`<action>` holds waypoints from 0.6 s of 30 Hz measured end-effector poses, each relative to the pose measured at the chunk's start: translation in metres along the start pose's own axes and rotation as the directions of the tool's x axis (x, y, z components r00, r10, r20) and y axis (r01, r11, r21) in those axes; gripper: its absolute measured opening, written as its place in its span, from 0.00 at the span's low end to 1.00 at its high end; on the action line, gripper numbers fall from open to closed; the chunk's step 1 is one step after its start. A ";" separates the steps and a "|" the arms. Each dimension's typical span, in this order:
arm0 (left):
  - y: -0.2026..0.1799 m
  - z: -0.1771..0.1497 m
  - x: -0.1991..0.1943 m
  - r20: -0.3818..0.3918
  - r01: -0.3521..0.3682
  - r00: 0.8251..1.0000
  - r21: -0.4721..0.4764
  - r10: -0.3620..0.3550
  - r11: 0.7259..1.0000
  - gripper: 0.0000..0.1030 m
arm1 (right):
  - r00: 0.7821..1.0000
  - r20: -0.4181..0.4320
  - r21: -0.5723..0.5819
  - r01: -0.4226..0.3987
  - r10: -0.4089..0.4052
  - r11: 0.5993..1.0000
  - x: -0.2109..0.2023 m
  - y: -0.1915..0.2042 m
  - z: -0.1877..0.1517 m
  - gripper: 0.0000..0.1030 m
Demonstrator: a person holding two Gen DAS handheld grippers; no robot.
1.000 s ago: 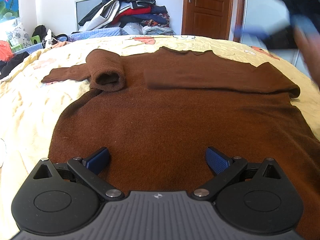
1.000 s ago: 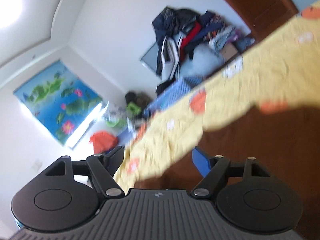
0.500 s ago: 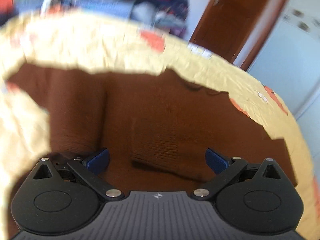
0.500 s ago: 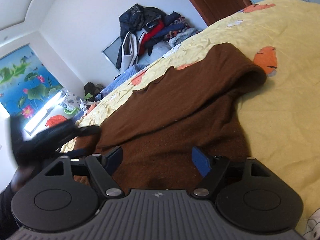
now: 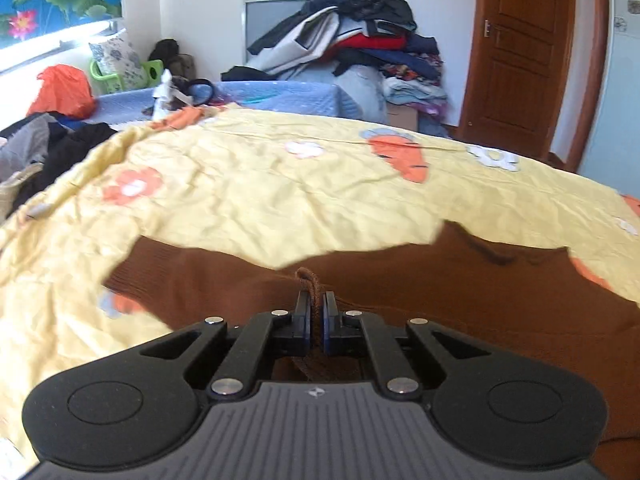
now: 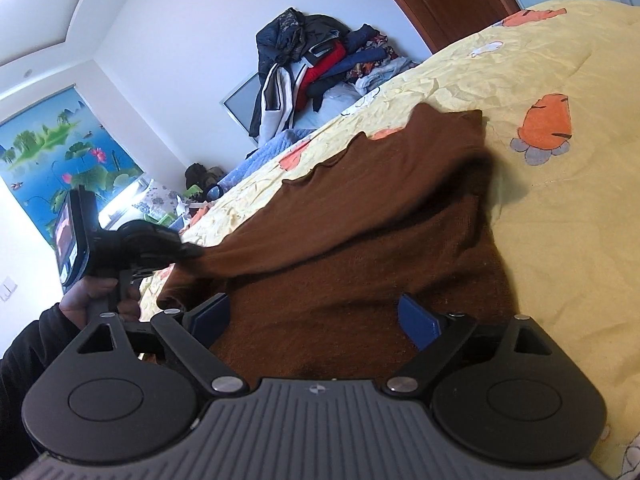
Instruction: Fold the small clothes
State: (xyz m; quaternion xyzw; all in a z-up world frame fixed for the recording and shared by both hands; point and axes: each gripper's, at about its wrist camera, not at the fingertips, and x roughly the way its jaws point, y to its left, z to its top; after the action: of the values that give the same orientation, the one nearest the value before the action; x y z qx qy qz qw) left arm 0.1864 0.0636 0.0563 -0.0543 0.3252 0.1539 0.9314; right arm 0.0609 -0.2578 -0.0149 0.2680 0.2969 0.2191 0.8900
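Left gripper (image 5: 316, 312) pinching brown sweater (image 6: 360, 216); right gripper (image 6: 316, 320) wide; hem cut off.

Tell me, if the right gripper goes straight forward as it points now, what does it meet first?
Most likely the brown sweater: the open right gripper points across its folded cloth, with the yellow bedspread beyond. Depth is unclear.

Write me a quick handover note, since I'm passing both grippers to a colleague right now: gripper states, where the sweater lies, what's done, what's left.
Left gripper: shut on a pinch of the brown sweater, at its left sleeve side.
Right gripper: open, empty, over the sweater's body.
The sweater lies spread on the yellow bedspread; its right sleeve is already folded across the chest.
Left to do: probably fold the left sleeve inward, then fold the body up.
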 end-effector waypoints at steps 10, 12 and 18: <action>0.027 0.016 -0.003 0.065 -0.098 0.993 0.034 0.095 0.995 0.05 | 1.000 -0.004 -0.014 -0.004 0.004 1.000 0.002 0.002 0.001 0.92; 0.027 0.019 -0.003 0.077 -0.119 0.990 0.051 0.115 0.992 0.05 | 1.000 -0.004 -0.014 -0.004 0.004 1.000 0.002 0.003 0.001 0.92; 0.014 0.003 0.005 0.027 -0.059 0.998 0.183 0.055 0.981 0.06 | 1.000 -0.006 -0.016 -0.010 0.010 1.000 0.002 0.003 0.001 0.95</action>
State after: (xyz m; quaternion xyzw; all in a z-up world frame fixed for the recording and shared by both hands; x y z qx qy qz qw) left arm 0.1872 0.0790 0.0551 0.0429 0.3294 0.1502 0.9312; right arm 0.0621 -0.2543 -0.0133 0.2615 0.2962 0.2267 0.8902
